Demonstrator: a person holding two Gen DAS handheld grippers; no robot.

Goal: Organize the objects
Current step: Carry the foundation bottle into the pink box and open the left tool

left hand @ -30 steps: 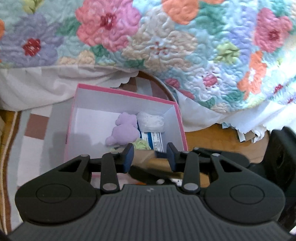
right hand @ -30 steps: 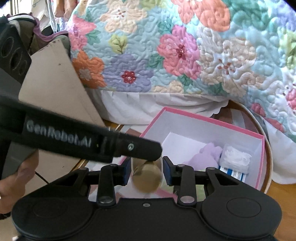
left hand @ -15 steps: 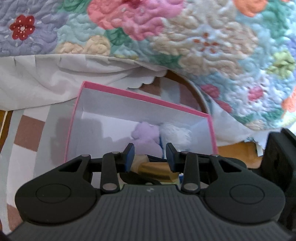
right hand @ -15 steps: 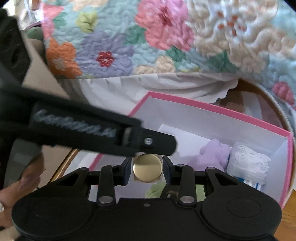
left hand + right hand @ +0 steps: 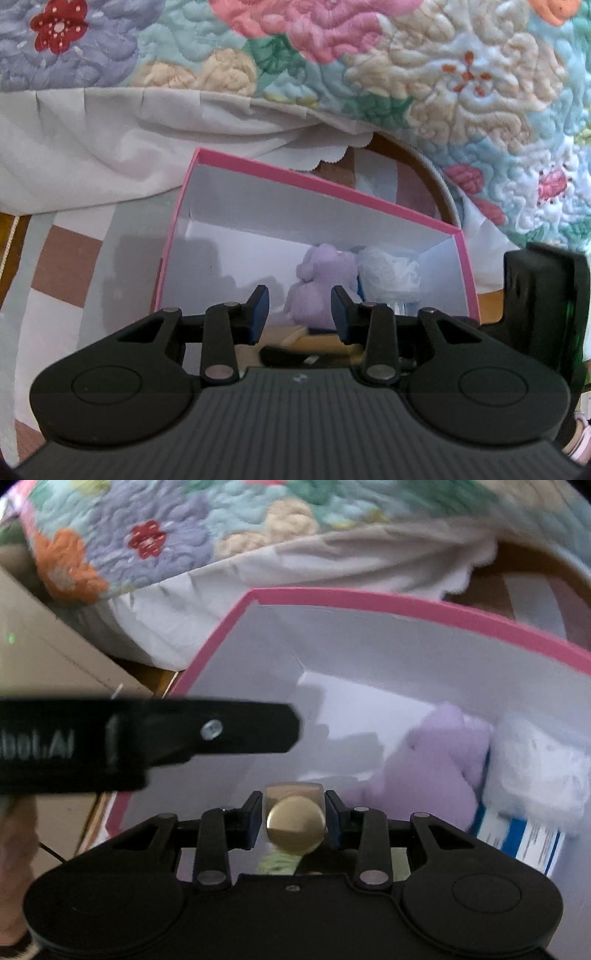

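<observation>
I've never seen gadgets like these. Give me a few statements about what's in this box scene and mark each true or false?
1. The right gripper clamps a gold-capped bottle. True.
2. The pink-rimmed box holds nothing. False: a lilac plush toy and a white lacy bundle lie in it.
3. The plush toy is green. False: it is lilac.
4. A flowered quilt hangs behind the box. True.
</observation>
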